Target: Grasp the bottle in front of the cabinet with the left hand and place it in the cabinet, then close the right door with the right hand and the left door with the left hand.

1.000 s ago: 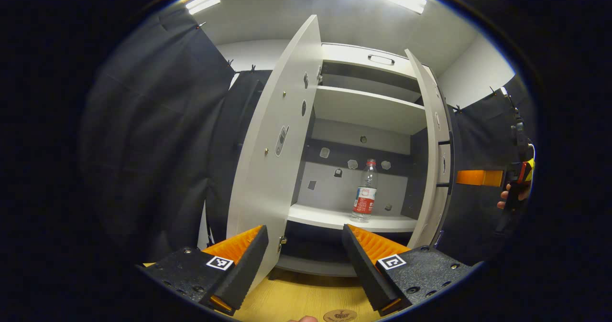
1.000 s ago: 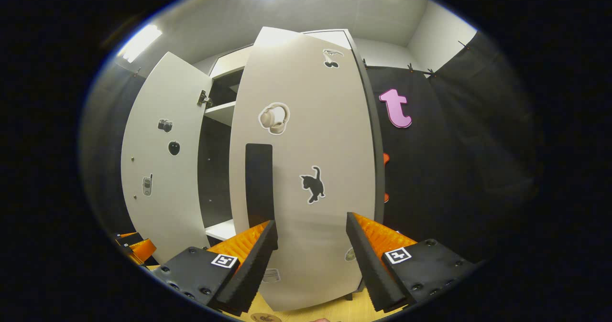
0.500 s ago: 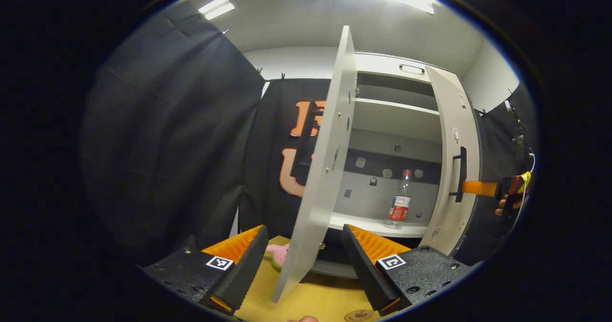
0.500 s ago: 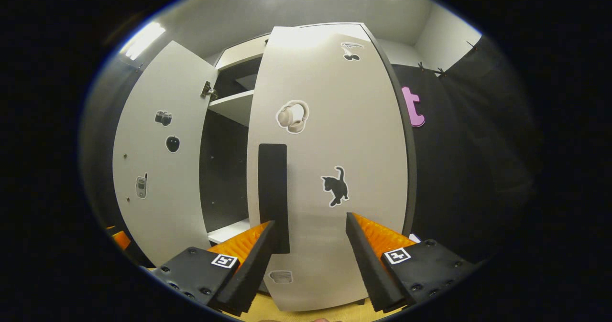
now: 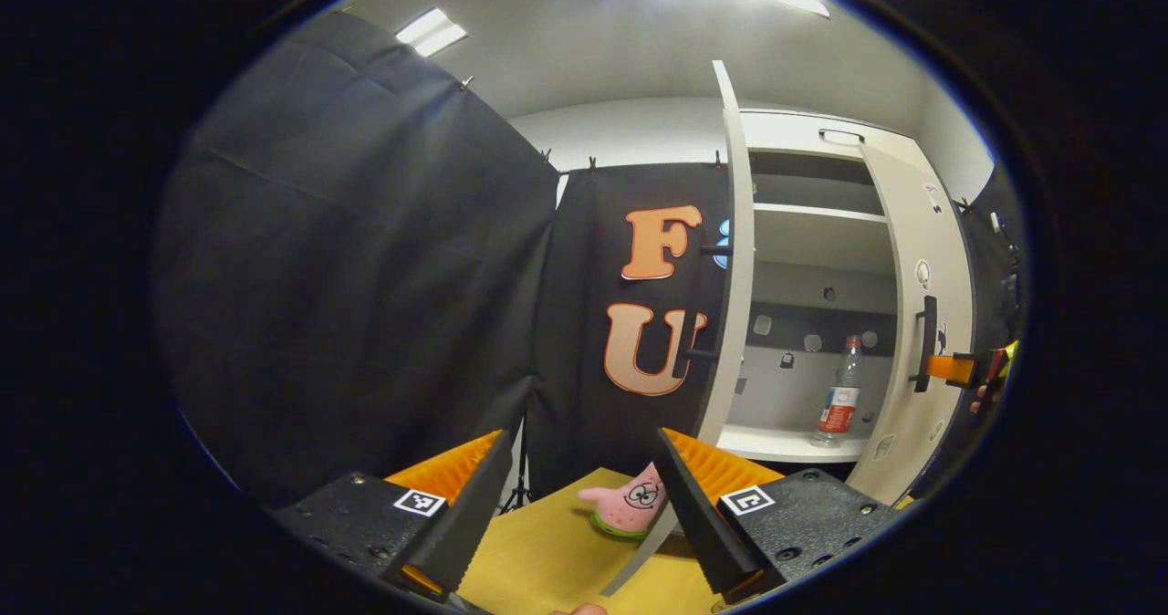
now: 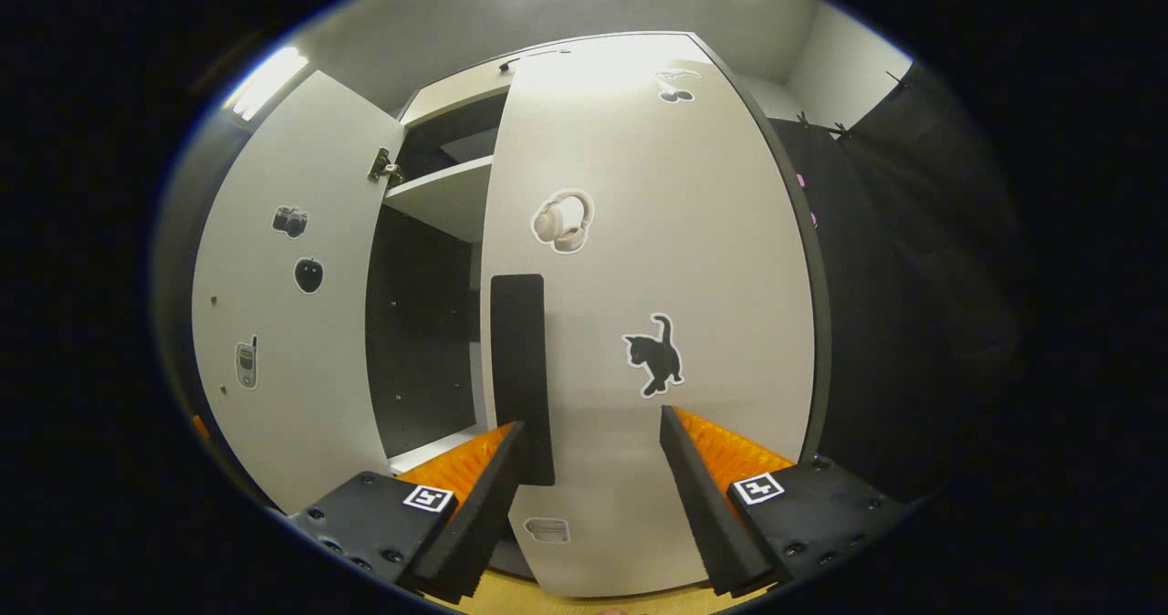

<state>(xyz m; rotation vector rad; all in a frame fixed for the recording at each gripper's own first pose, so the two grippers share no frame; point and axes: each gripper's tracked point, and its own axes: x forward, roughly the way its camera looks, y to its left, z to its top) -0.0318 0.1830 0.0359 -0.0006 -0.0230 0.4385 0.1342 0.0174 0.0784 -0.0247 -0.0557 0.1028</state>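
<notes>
The clear plastic bottle with a red label stands upright on the white cabinet's shelf, at three o'clock; the left gripper gapes, empty; the right gripper spread wide at the pale right door, beside its black handle.

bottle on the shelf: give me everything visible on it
The bottle is clear plastic with a red cap and a red-and-white label round its lower body. It looks empty or nearly so. It stands upright on the cabinet's pale shelf, near the shelf's right end, close to the partly closed right door. Nothing grips it.
</notes>
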